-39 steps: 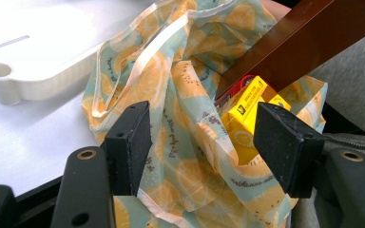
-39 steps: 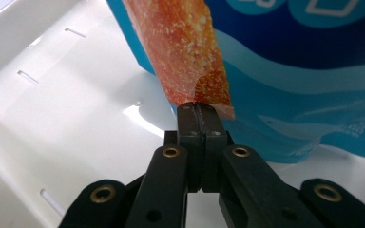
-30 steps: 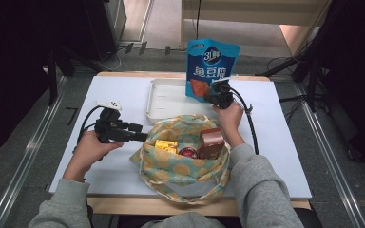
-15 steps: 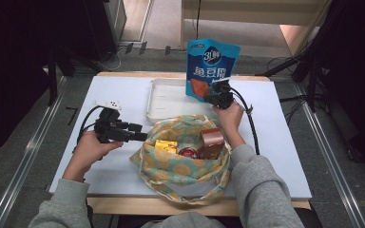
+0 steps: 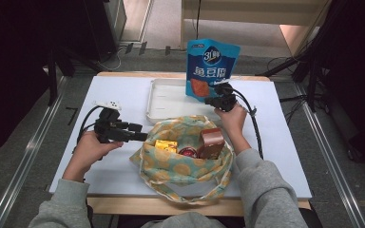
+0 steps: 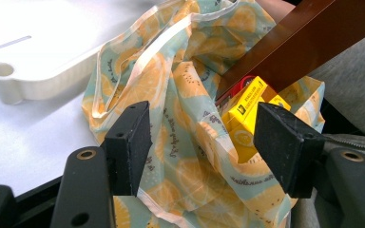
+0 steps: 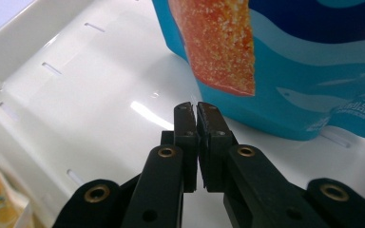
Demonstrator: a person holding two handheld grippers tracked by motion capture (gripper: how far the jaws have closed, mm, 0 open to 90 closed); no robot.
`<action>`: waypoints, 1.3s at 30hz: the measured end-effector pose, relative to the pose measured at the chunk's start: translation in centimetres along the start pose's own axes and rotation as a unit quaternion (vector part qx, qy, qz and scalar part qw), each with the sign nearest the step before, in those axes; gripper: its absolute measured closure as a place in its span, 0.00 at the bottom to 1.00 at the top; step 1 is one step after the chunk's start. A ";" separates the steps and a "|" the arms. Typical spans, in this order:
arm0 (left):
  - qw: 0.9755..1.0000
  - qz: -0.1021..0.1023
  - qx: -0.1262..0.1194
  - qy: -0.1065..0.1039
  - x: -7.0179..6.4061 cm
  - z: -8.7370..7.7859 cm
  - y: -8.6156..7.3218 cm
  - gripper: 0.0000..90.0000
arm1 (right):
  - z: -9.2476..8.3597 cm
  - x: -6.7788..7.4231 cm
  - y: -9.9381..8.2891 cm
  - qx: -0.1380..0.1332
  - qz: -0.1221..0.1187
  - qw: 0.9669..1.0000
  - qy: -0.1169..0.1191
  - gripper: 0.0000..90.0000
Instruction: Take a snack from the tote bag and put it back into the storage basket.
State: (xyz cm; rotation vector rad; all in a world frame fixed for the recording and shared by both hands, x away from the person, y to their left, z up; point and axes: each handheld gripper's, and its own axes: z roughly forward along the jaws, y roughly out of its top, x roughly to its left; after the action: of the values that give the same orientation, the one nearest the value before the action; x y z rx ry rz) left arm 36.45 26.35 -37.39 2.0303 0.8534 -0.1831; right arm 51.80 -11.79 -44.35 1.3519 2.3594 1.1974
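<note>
A cloth bag (image 5: 185, 166) printed with orange slices sits open at the table's near middle. It holds a brown box (image 5: 212, 140), a yellow carton (image 5: 166, 146) and a red can (image 5: 187, 152). My left gripper (image 5: 140, 133) is open at the bag's left rim. In the left gripper view (image 6: 206, 147) loose cloth (image 6: 171, 95) lies between the jaws, and the yellow carton (image 6: 247, 107) is near the right one. A blue snack pouch (image 5: 211, 66) stands upright in a white tray (image 5: 166, 99). My right gripper (image 5: 209, 100) (image 7: 197, 107) is at the pouch's (image 7: 304, 71) foot. Its jaws have just been opening by a hairline, with nothing between them.
The white tray (image 7: 76, 95) lies at the back middle of the white table (image 5: 290, 156), just behind the bag. Cables trail from both grippers across the tabletop. Dark stands and floor rails flank the table on both sides.
</note>
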 end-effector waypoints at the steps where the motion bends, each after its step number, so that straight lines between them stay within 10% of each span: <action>1: 1.000 -0.001 0.000 0.000 0.0 0.0 0.0 0.42 | -0.1 0.0 0.0 -0.001 0.002 1.000 0.003 0.96; 39: 1.000 0.006 0.006 0.002 -0.6 0.3 0.1 0.41 | -8.4 3.1 -1.6 0.009 -0.062 0.995 0.074 0.68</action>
State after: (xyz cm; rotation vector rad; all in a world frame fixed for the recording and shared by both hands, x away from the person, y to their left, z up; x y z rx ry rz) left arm 36.15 25.82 -37.20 2.0470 0.8439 -0.1766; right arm 44.77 -14.42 -39.23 1.1379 2.5188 1.2833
